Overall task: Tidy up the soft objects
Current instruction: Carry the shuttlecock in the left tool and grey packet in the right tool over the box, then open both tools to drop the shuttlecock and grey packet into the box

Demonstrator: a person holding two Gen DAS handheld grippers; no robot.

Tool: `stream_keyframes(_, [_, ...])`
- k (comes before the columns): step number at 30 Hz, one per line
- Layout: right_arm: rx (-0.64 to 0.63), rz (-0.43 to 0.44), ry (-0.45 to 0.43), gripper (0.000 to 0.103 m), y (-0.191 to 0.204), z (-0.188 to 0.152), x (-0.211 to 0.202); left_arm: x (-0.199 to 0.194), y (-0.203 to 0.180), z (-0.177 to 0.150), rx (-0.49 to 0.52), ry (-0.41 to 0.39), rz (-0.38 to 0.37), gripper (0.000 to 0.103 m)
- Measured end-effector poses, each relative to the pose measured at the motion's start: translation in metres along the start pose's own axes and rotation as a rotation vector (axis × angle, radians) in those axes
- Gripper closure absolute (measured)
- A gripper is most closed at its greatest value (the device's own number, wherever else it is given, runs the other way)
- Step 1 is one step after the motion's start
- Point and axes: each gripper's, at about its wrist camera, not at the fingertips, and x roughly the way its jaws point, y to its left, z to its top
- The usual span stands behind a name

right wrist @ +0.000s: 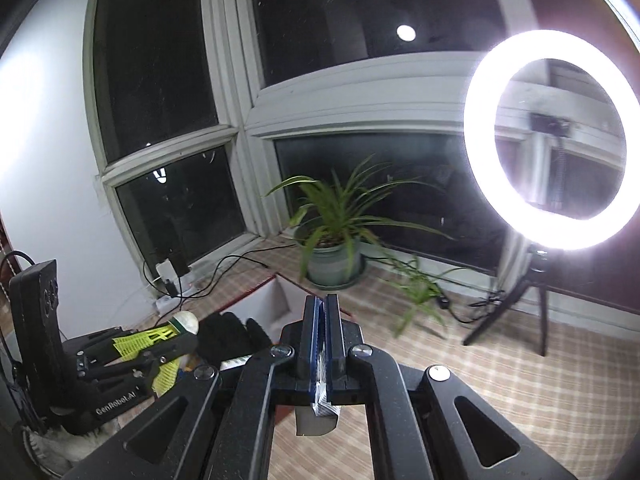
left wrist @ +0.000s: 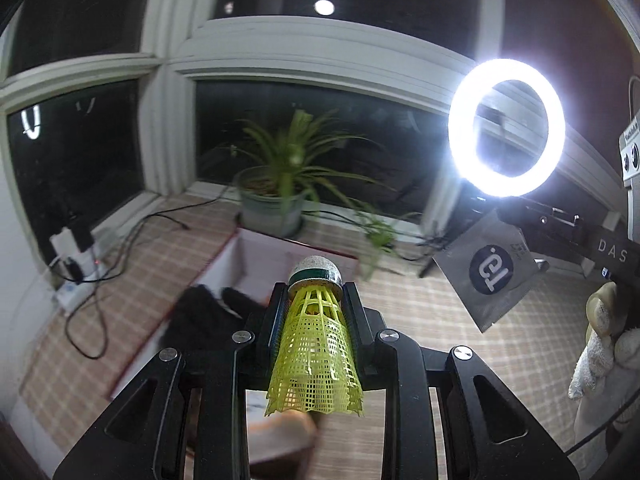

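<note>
My left gripper [left wrist: 316,292] is shut on a yellow mesh shuttlecock [left wrist: 316,344]; its white cork tip with a green band pokes out past the fingertips. My right gripper [right wrist: 322,304] is shut on a thin grey sachet [right wrist: 319,408], whose edge shows between and below the pads. In the left wrist view the sachet [left wrist: 486,270] hangs from the right gripper [left wrist: 512,216], with a gloved hand [left wrist: 600,340] behind it. The right wrist view shows the left gripper [right wrist: 184,334] with the shuttlecock [right wrist: 148,338] at lower left. Ahead lies a red-edged white box [left wrist: 256,256] with a black glove [left wrist: 200,312] at its near corner.
A potted plant [right wrist: 332,256] stands by the window beyond the box [right wrist: 276,300]. A bright ring light [right wrist: 552,140] on a tripod [right wrist: 536,304] is at the right. Cables and a power strip [left wrist: 76,268] lie on the checked mat at the left.
</note>
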Motion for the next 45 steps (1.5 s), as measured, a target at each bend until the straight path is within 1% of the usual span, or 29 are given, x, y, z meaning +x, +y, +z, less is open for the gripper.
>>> stream_keyframes(3, [-0.006, 0.007, 0.012, 0.101, 0.013, 0.006, 0.019, 0.005, 0.024, 0.01, -0.015, 0.002, 0.008, 0.078])
stream_keyframes(6, [-0.026, 0.009, 0.025, 0.101, 0.025, 0.012, 0.039, 0.018, 0.043, 0.022, -0.046, 0.016, -0.01, 0.078])
stream_keyframes(8, [-0.039, 0.007, 0.031, 0.101, 0.031, 0.014, 0.049, 0.026, 0.05, 0.027, -0.056, 0.026, -0.015, 0.078])
stream_keyframes(14, [-0.071, 0.0, 0.063, 0.101, 0.048, 0.025, 0.09, 0.06, 0.062, 0.046, -0.045, 0.067, -0.019, 0.078])
stream_keyframes(18, [-0.07, -0.008, 0.093, 0.101, 0.048, 0.027, 0.12, 0.088, 0.068, 0.056, -0.063, 0.101, -0.03, 0.078])
stream_keyframes(22, [-0.044, -0.013, 0.145, 0.101, 0.041, 0.023, 0.155, 0.119, 0.073, 0.062, -0.076, 0.148, -0.034, 0.078])
stream_keyframes(28, [-0.006, -0.012, 0.195, 0.101, 0.027, 0.013, 0.189, 0.15, 0.077, 0.06, -0.077, 0.205, -0.022, 0.078])
stream_keyframes(30, [-0.005, -0.012, 0.206, 0.101, 0.025, 0.012, 0.197, 0.158, 0.08, 0.059, -0.091, 0.226, -0.024, 0.078])
stream_keyframes(31, [-0.005, -0.009, 0.212, 0.101, 0.024, 0.011, 0.201, 0.163, 0.081, 0.058, -0.102, 0.244, -0.04, 0.076])
stream_keyframes(32, [-0.004, -0.003, 0.222, 0.1, 0.023, 0.01, 0.205, 0.166, 0.082, 0.058, -0.111, 0.255, -0.04, 0.072])
stream_keyframes(34, [0.003, -0.004, 0.233, 0.099, 0.022, 0.01, 0.209, 0.17, 0.085, 0.058, -0.121, 0.261, -0.025, 0.071])
stream_keyframes(35, [0.006, -0.004, 0.238, 0.097, 0.022, 0.01, 0.21, 0.171, 0.087, 0.057, -0.126, 0.263, -0.02, 0.068])
stream_keyframes(37, [0.009, 0.007, 0.251, 0.086, 0.022, 0.009, 0.214, 0.17, 0.089, 0.058, -0.133, 0.26, -0.011, 0.067])
stream_keyframes(38, [0.004, 0.005, 0.249, 0.076, 0.022, 0.008, 0.213, 0.17, 0.09, 0.059, -0.135, 0.259, -0.011, 0.067])
stream_keyframes(39, [0.002, 0.006, 0.247, 0.071, 0.022, 0.008, 0.213, 0.169, 0.091, 0.059, -0.135, 0.257, -0.013, 0.067])
stream_keyframes(42, [-0.001, 0.009, 0.241, 0.069, 0.024, 0.008, 0.21, 0.167, 0.09, 0.061, -0.128, 0.252, -0.008, 0.062])
stream_keyframes(43, [0.0, 0.011, 0.241, 0.068, 0.024, 0.008, 0.21, 0.166, 0.09, 0.061, -0.128, 0.25, -0.006, 0.059])
stream_keyframes(44, [0.001, 0.011, 0.24, 0.065, 0.025, 0.008, 0.21, 0.165, 0.09, 0.062, -0.13, 0.249, -0.005, 0.055])
stream_keyframes(45, [0.001, 0.01, 0.239, 0.061, 0.025, 0.008, 0.209, 0.163, 0.09, 0.062, -0.134, 0.249, -0.003, 0.053])
